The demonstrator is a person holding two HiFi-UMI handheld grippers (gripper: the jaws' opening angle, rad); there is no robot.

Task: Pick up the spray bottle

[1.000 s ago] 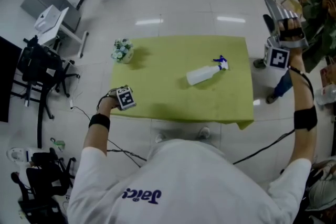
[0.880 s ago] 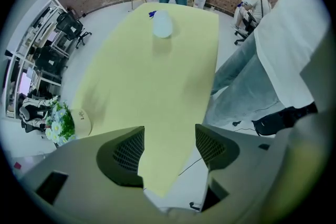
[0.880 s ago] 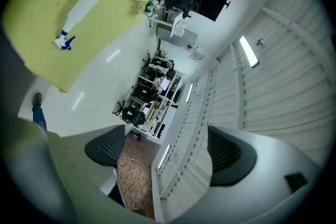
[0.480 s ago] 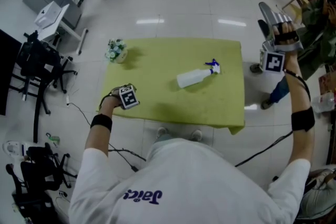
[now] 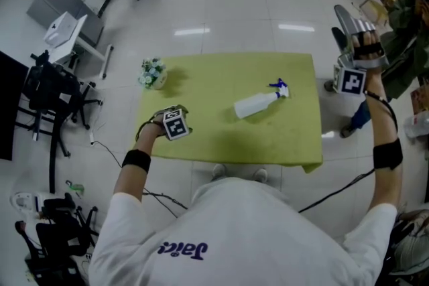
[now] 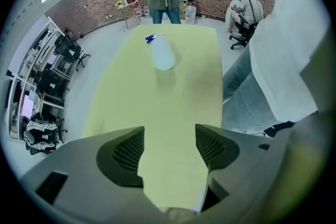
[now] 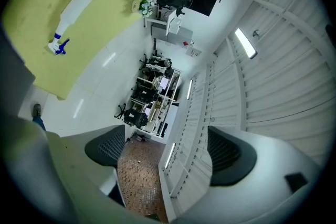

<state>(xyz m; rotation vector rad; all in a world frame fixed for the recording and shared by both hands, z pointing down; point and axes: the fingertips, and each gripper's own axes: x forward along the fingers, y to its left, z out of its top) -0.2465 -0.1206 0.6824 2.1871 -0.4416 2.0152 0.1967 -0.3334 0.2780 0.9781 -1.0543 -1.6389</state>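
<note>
While the spray bottle (image 5: 258,104) lies untouched, left gripper (image 6: 169,140) and right gripper (image 7: 166,157) gape empty. Approach step, by my reading; next, reach over and straddle its body.

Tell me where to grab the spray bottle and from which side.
Grip the bottle by its white body, bringing the left claw down from above, across its width. It lies on its side on the table, body exposed; the blue trigger end is narrow and irregular.

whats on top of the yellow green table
A pale spray bottle with a blue head lies on its side, and a small bunch of flowers stands near the far left corner. The cloth covers the tabletop itself, so that cannot be seen.
</note>
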